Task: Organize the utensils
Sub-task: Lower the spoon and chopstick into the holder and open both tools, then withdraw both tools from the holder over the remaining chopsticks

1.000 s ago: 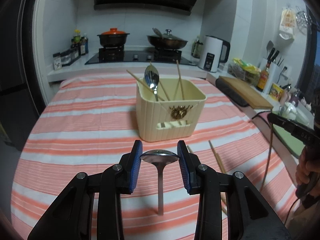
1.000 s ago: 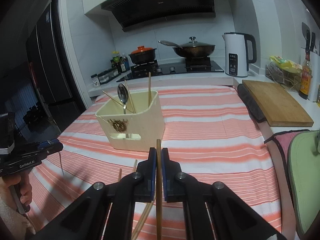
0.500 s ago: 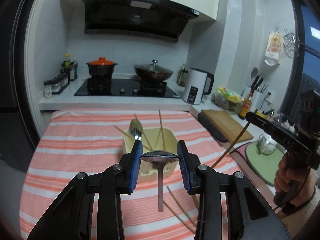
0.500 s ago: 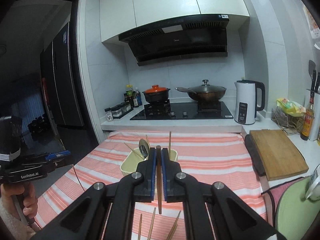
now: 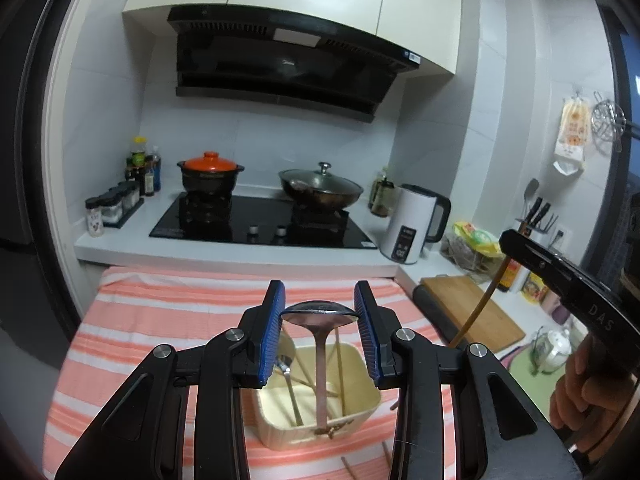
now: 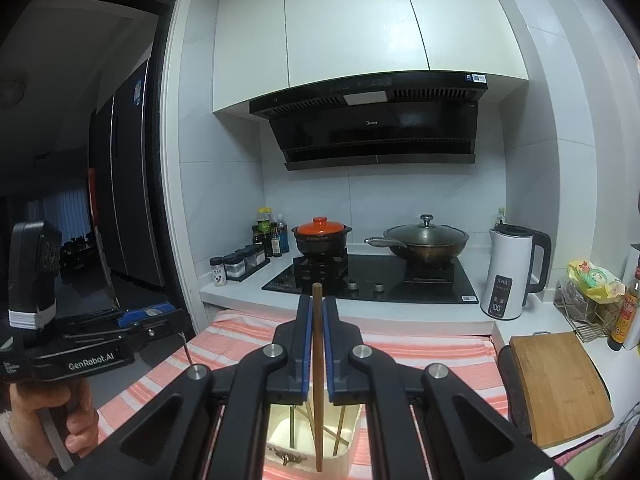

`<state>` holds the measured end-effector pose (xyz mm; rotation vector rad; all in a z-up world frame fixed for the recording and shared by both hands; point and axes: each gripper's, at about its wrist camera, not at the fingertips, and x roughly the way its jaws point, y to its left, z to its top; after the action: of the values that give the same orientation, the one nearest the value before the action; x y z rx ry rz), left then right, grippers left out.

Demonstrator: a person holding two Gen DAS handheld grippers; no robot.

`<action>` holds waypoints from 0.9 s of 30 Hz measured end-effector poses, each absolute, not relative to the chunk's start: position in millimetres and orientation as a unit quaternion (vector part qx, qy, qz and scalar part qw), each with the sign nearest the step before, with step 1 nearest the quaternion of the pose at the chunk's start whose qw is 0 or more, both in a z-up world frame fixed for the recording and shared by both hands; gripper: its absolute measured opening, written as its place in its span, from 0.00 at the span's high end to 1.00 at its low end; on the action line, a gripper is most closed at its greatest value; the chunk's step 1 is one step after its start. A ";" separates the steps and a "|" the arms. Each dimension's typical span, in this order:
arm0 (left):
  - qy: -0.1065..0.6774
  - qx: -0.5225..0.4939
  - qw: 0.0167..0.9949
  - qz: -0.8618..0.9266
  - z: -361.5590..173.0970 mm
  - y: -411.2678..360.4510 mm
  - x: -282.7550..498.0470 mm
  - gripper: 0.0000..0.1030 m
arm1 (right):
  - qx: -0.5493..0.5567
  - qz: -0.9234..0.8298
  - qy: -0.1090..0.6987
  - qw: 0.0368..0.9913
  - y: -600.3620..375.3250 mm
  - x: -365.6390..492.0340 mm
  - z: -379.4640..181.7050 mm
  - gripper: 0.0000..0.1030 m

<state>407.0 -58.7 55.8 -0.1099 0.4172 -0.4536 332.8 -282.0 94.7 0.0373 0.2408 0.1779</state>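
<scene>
Steel ladle [image 5: 319,314] hangs clamped by its bowl in the left gripper [image 5: 319,312] above the cream utensil box [image 5: 360,412]; the right gripper [image 6: 317,316] pinches a chopstick [image 6: 317,380] upright over it.

Both grippers lifted: left gripper [image 5: 319,322] with spoon [image 5: 320,344] and right gripper [image 6: 316,344] with chopstick [image 6: 317,380] now sit above the cream holder [image 5: 360,420], looking down into it (earlier low, at cloth level).

Each black hand-held gripper [image 5: 319,332] has blue ribbed pads [image 5: 271,332], silver screws, white "GenRobot.AI" lettering
</scene>
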 end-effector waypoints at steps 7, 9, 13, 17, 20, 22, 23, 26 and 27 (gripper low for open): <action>0.222 -0.052 0.953 -0.199 27.1 -67.2 449.5 0.65 | 0.014 0.093 0.106 0.990 -273.6 378.5 73.9 0.95; 0.239 -0.050 0.950 -0.196 13.5 -68.4 459.2 0.65 | 0.007 0.095 0.132 0.987 -268.8 395.0 60.2 0.95; 0.284 -0.041 0.939 -0.191 -20.0 -72.4 479.1 0.65 | 0.002 0.102 0.202 0.974 -263.4 429.0 29.9 0.95; 0.325 -0.037 0.926 -0.189 -50.5 -75.6 495.5 0.65 | 0.004 0.101 0.264 0.959 -263.3 453.2 1.6 0.95; 0.343 -0.026 0.920 -0.191 -66.4 -81.4 502.2 0.65 | 0.010 0.100 0.290 0.952 -265.4 463.3 -15.7 0.95; 0.354 -0.017 0.915 -0.192 -75.4 -85.4 503.8 0.63 | 0.017 0.104 0.306 0.946 -266.2 468.8 -26.4 0.94; 0.355 -0.018 0.915 -0.192 -78.2 -86.0 503.2 0.61 | 0.018 0.100 0.309 0.945 -265.7 470.3 -30.0 0.94; 0.350 -0.031 0.915 -0.197 -77.1 -80.0 497.0 0.30 | 0.022 0.099 0.304 0.947 -265.3 465.7 -30.9 0.77; 0.345 -0.035 0.917 -0.196 -73.4 -76.3 492.4 0.28 | 0.023 0.096 0.293 0.951 -266.5 460.6 -28.0 0.66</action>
<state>492.4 -76.3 -73.4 -0.0730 0.7102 -0.4029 460.6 -266.5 -28.0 0.0472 0.5958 0.1958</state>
